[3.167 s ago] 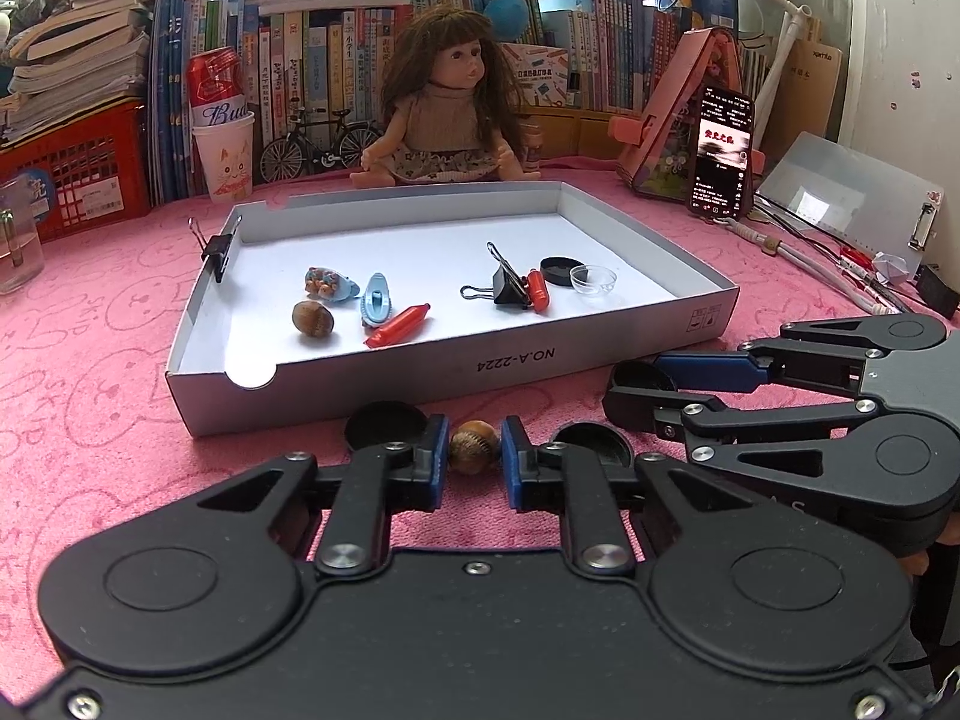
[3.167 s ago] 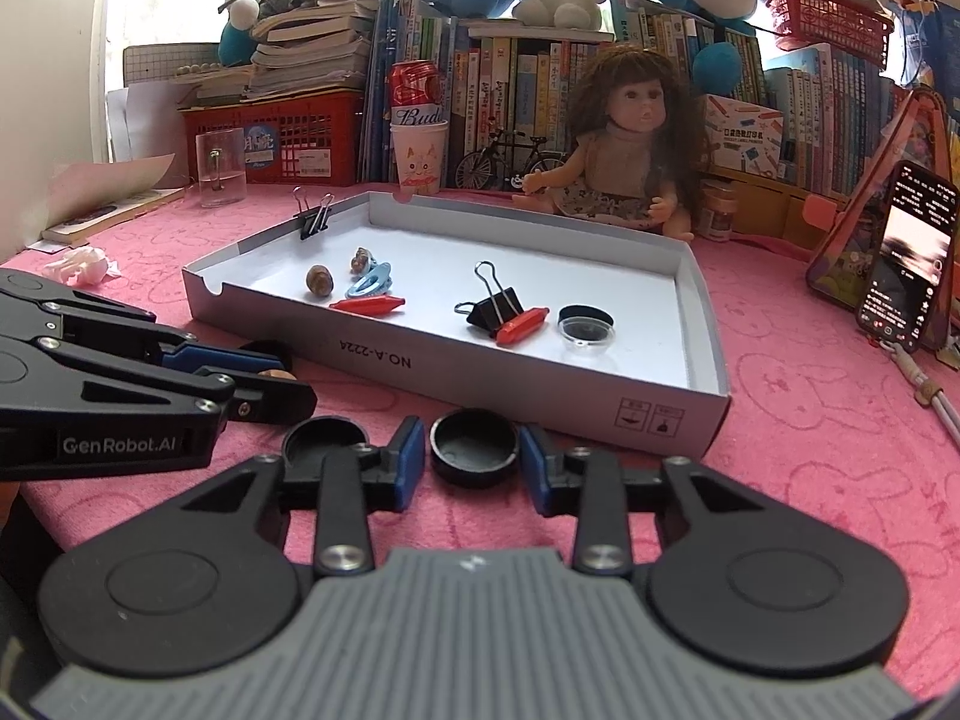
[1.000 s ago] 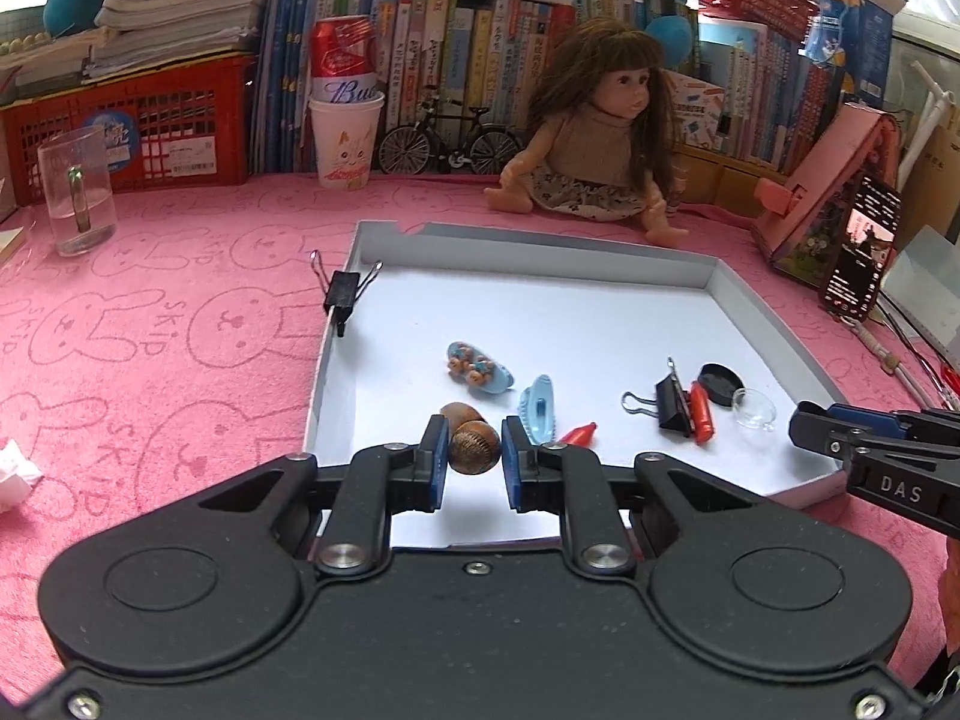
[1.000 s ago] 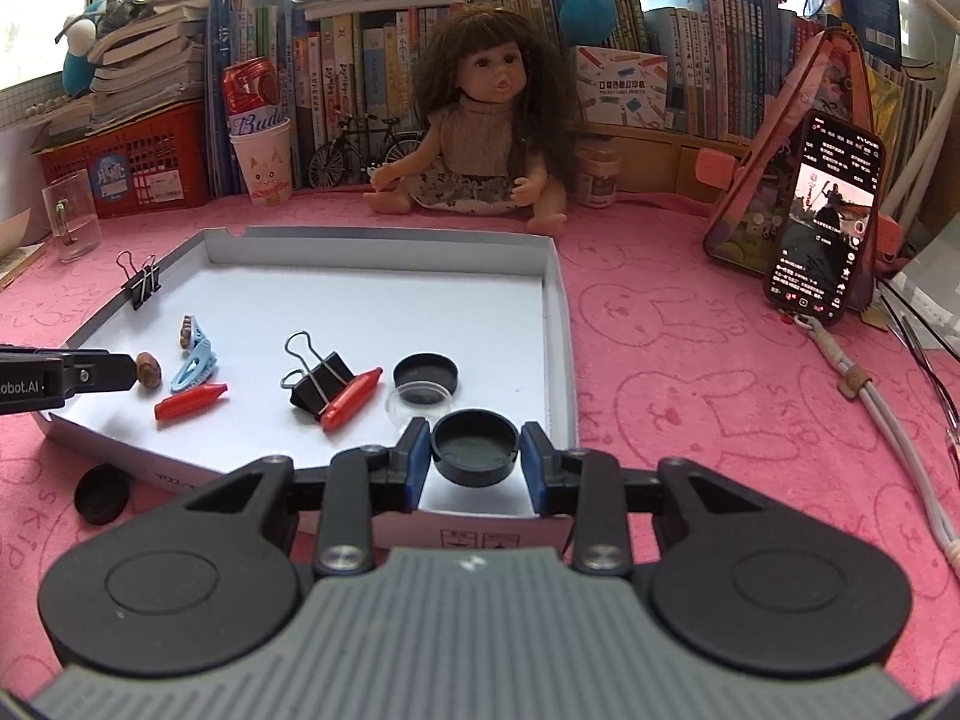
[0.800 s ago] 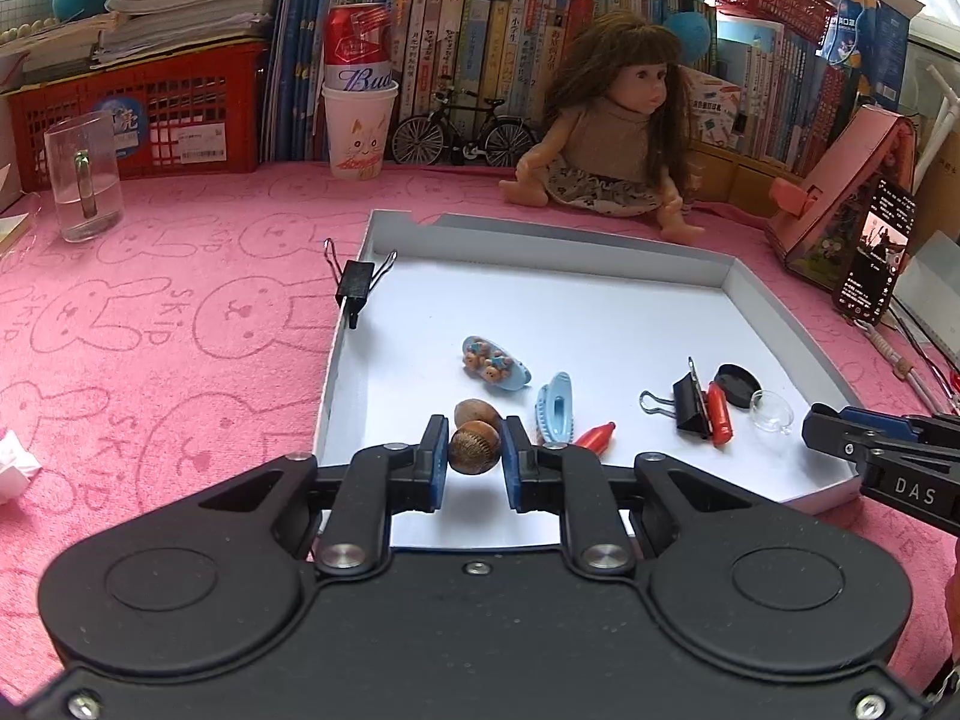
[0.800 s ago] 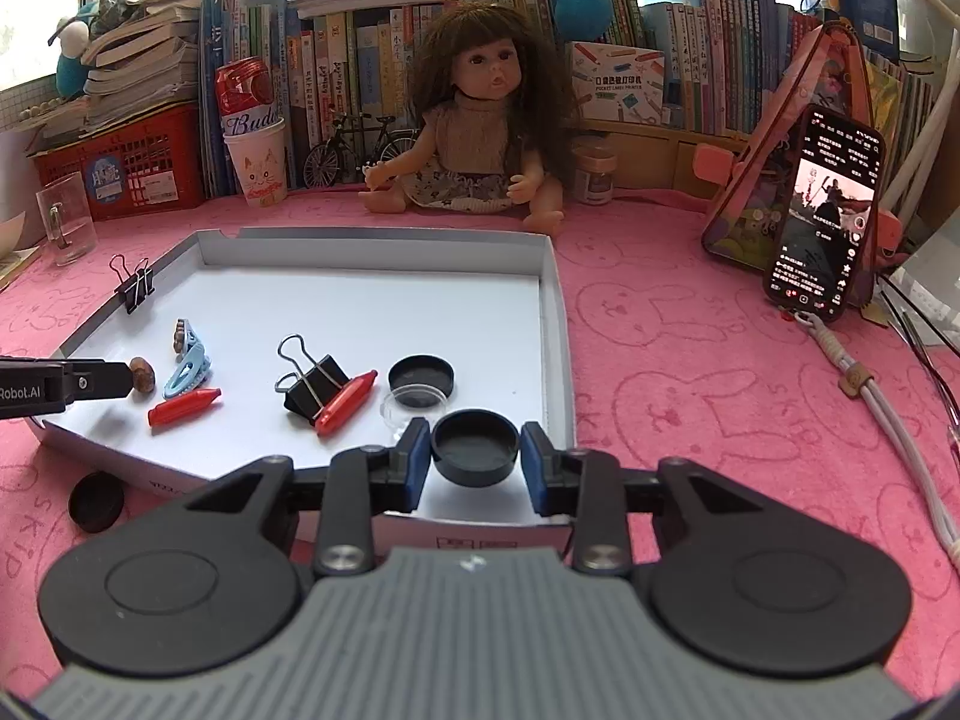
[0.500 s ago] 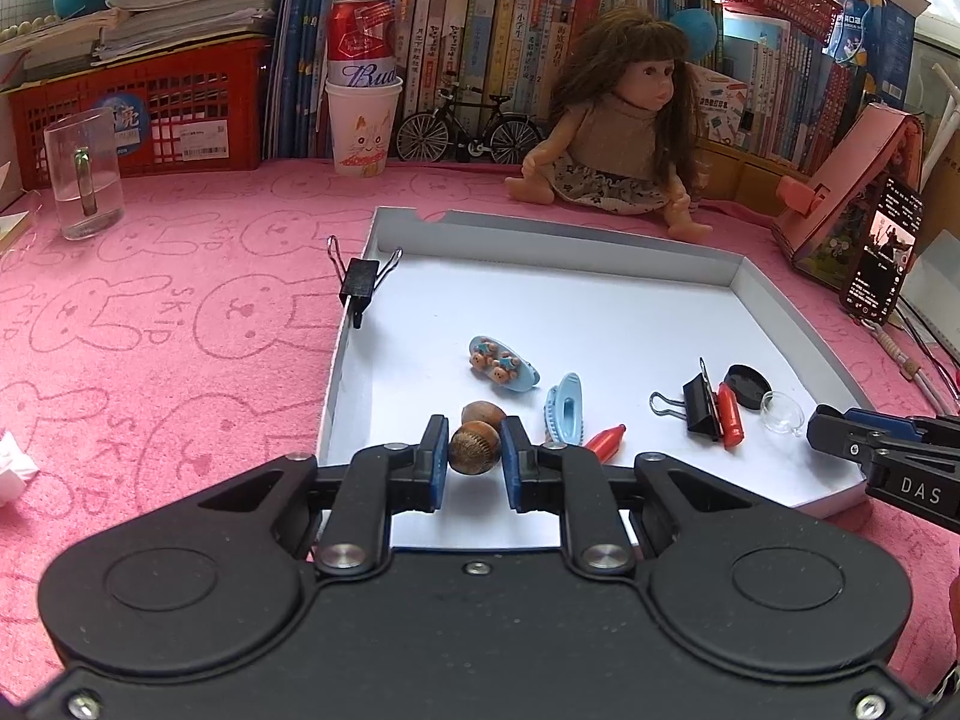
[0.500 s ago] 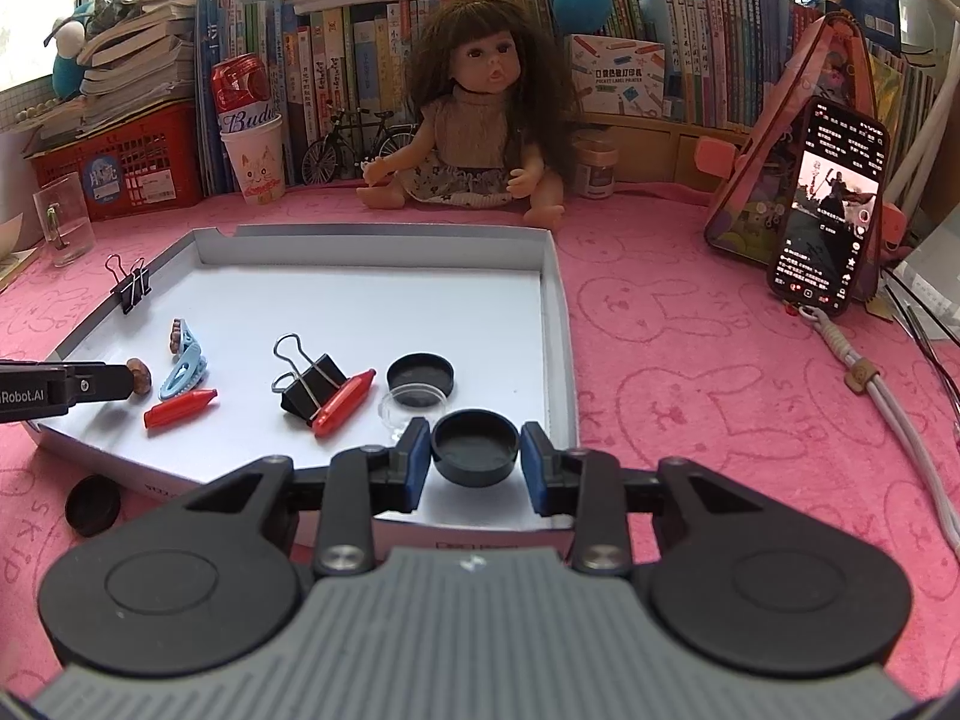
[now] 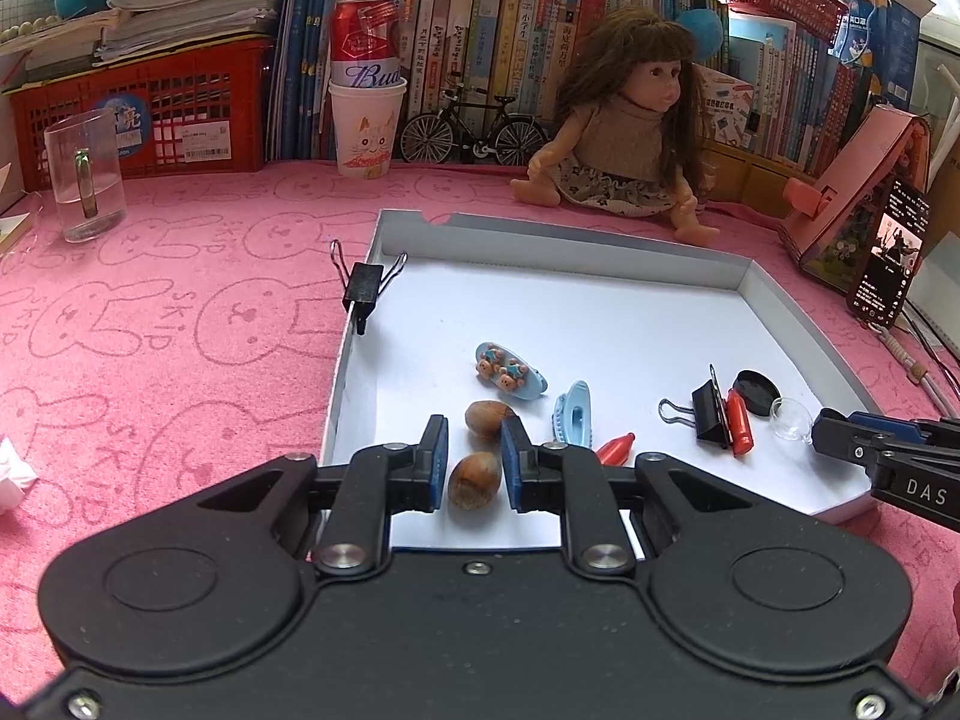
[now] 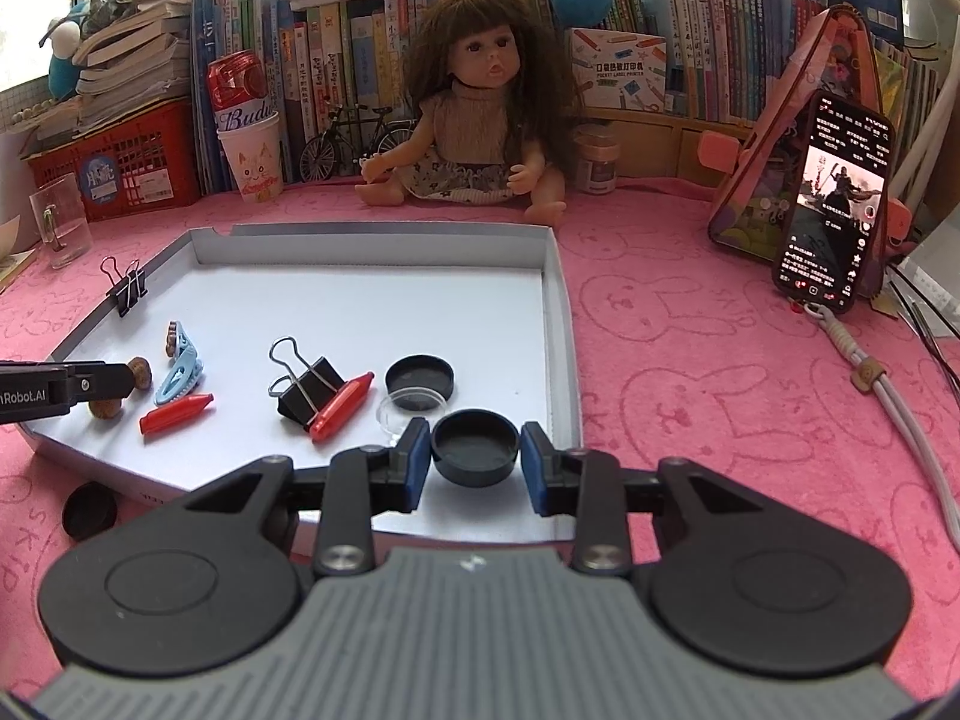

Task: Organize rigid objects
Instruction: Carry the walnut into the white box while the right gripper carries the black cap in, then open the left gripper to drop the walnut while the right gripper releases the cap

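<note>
Over the near-left corner of the white tray (image 9: 384,228), a hazelnut (image 9: 474,480) is pinched between the pads of the left gripper (image 9: 474,471), its long axis pointing toward 12 o'clock. A second hazelnut (image 9: 489,419) lies on the tray floor just beyond, at about 12 o'clock. At 3 o'clock, a black cap (image 10: 475,447) is clamped in the right gripper (image 10: 475,462) above the near-right corner. Each load is judged ready for release onto the tray beneath it.

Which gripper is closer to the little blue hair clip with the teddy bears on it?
Left. The left gripper sits just in front of the blue bear hair clip; the right gripper is across the tray, near the black caps.
</note>
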